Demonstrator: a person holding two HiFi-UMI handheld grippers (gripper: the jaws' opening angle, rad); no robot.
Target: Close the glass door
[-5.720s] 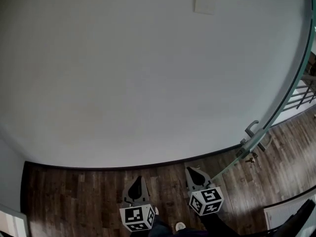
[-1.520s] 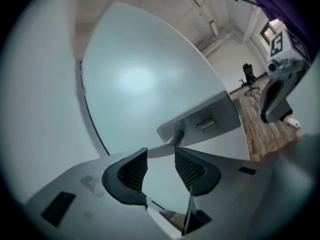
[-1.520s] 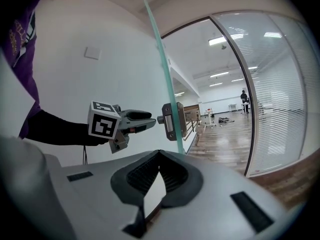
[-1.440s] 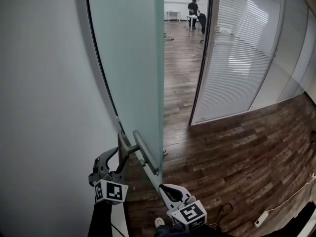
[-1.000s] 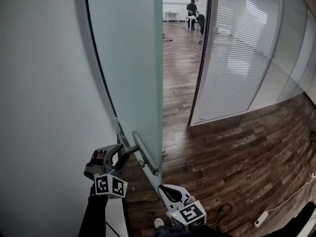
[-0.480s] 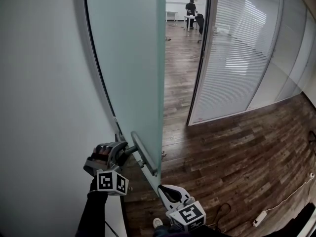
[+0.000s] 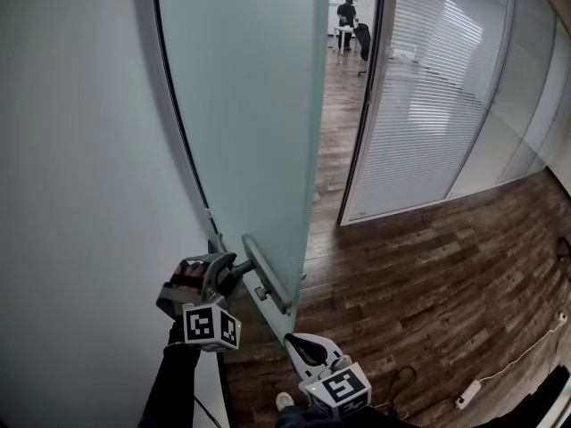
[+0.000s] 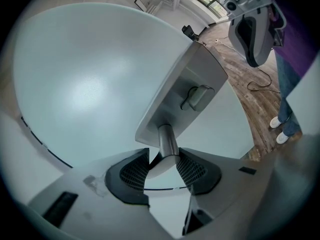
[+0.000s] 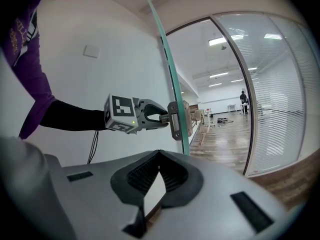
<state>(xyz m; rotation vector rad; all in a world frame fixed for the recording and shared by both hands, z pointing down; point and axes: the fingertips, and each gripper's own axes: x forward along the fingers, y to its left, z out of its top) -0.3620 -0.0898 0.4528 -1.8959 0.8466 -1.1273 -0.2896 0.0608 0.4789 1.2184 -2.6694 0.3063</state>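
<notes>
The frosted glass door (image 7: 250, 132) stands partly open, its free edge near the dark door frame (image 7: 361, 105). My left gripper (image 7: 225, 275) is shut on the inner stub of the metal door handle (image 7: 266, 276), low on the door. In the left gripper view the handle's round rod (image 8: 167, 140) sits pinched between the pads (image 8: 134, 173), with the lock plate (image 8: 186, 84) behind it. My right gripper (image 7: 302, 349) hangs low by the door's bottom corner, shut and holding nothing. The right gripper (image 9: 159, 158) view shows the door edge (image 9: 172, 79) and the left gripper (image 9: 161, 117) on the handle.
A white wall (image 7: 80, 194) runs along the left. A glass partition with blinds (image 7: 437, 105) stands right of the doorway. Dark wood floor (image 7: 428, 275) spreads to the right, with a cable and power strip (image 7: 473, 390). A person (image 7: 346, 12) stands far down the hall.
The door has swung toward the frame, narrowing the gap, with my left gripper staying shut on the handle. The right gripper has hardly moved.
</notes>
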